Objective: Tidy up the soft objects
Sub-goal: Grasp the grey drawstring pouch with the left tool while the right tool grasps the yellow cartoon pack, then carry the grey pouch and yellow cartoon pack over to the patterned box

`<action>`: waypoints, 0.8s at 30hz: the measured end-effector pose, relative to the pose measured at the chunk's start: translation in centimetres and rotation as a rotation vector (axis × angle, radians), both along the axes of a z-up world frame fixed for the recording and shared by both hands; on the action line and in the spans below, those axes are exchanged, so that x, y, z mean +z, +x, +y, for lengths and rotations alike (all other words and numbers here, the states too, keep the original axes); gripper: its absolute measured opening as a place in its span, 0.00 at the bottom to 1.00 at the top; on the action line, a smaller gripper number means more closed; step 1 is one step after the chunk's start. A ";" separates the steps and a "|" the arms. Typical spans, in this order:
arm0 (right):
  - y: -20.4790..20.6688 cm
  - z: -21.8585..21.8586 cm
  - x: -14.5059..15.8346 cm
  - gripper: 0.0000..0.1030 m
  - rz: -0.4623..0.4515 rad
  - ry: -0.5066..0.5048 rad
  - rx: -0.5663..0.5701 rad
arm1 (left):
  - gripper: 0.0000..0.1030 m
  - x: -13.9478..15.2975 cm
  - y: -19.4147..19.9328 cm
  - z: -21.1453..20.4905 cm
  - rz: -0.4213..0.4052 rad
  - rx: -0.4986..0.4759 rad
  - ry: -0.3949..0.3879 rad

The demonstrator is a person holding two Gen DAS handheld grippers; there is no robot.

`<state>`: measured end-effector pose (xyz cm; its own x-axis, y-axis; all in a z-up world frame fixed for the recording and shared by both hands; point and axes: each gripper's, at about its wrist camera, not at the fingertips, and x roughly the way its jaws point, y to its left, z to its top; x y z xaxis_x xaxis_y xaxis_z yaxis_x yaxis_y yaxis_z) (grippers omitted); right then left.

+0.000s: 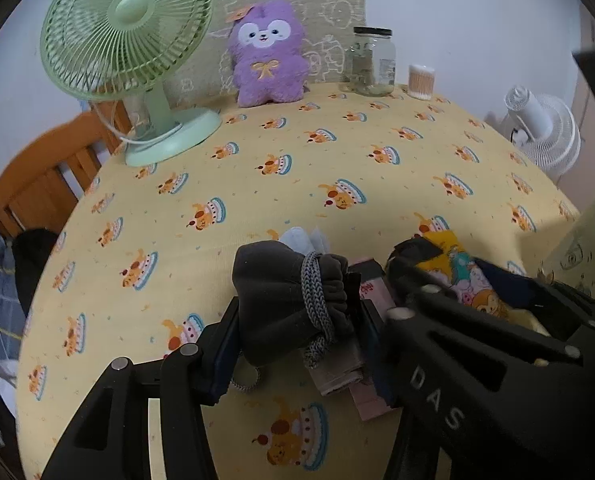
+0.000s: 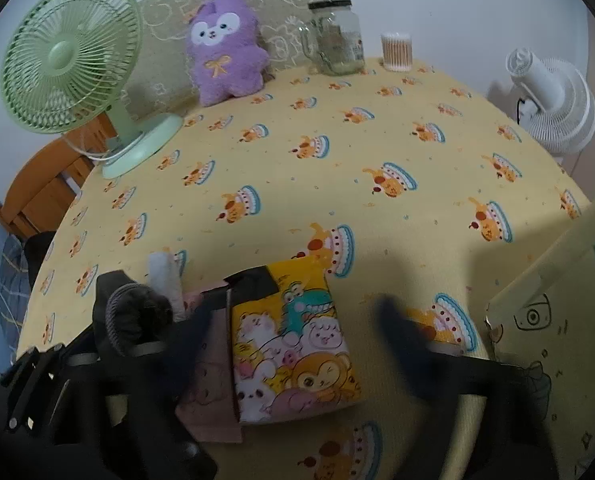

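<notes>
The only lettering here is "DAS", moulded in pale capitals along a black arm of the right gripper point(image 1: 437, 308) as it crosses the left wrist view. The label on the glass jar point(image 1: 371, 60) is too small to read.

The left gripper point(image 1: 293, 316) has its jaws clamped on a dark grey fleece pouch point(image 1: 281, 296), cinched with a braided grey cord point(image 1: 317, 300). It sits at the near edge of the yellow cake-print tablecloth point(image 1: 257, 184), on top of a folded pink cloth point(image 1: 361, 380).

The right wrist view gives the full picture of the yellow cartoon-animal pouch point(image 2: 293, 344), flat and glossy, with a crocodile and a monkey printed on it. It lies just beside the fleece pouch, overlapping the pink cloth. From the left it is only a sliver. One right finger point(image 2: 401, 340) is blurred and stands clear of the pouch, so those jaws are apart on that side; no earlier picture to compare.

At the back: a fluffy purple plush point(image 1: 267, 54), a ribbed green desk fan point(image 1: 129, 40) and a tub of cotton swabs point(image 1: 420, 81).
</notes>
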<state>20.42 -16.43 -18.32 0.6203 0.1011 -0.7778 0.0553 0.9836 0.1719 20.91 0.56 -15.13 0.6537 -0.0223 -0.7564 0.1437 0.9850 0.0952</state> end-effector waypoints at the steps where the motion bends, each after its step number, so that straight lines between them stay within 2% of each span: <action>1: -0.4 0.3 0.0 0.49 -0.012 0.006 0.024 | 0.55 0.1 -0.2 -0.1 -0.004 -0.008 0.013; 6: -1.3 0.6 0.6 0.48 -0.013 0.003 0.026 | 0.55 0.6 -0.9 0.3 0.013 -0.019 -0.026; 8: -1.8 0.7 1.3 0.48 -0.025 0.010 0.032 | 0.55 1.3 -1.3 0.5 0.014 -0.030 -0.064; 11: -2.4 0.8 2.4 0.48 -0.044 0.017 0.053 | 0.54 2.4 -2.1 0.5 -0.012 -0.036 -0.084; 15: -3.4 1.0 4.4 0.48 -0.077 -0.009 0.056 | 0.54 4.0 -2.9 0.6 -0.037 -0.035 -0.113; 18: -4.0 1.3 5.8 0.48 -0.062 -0.054 0.058 | 0.54 4.9 -3.4 0.8 -0.019 -0.035 -0.155; 20: -4.3 1.5 6.7 0.48 -0.053 -0.075 0.061 | 0.54 6.0 -4.2 0.9 -0.037 -0.031 -0.158; 24: -5.6 1.6 8.8 0.48 -0.097 -0.079 0.065 | 0.54 7.9 -5.4 1.0 -0.080 -0.029 -0.164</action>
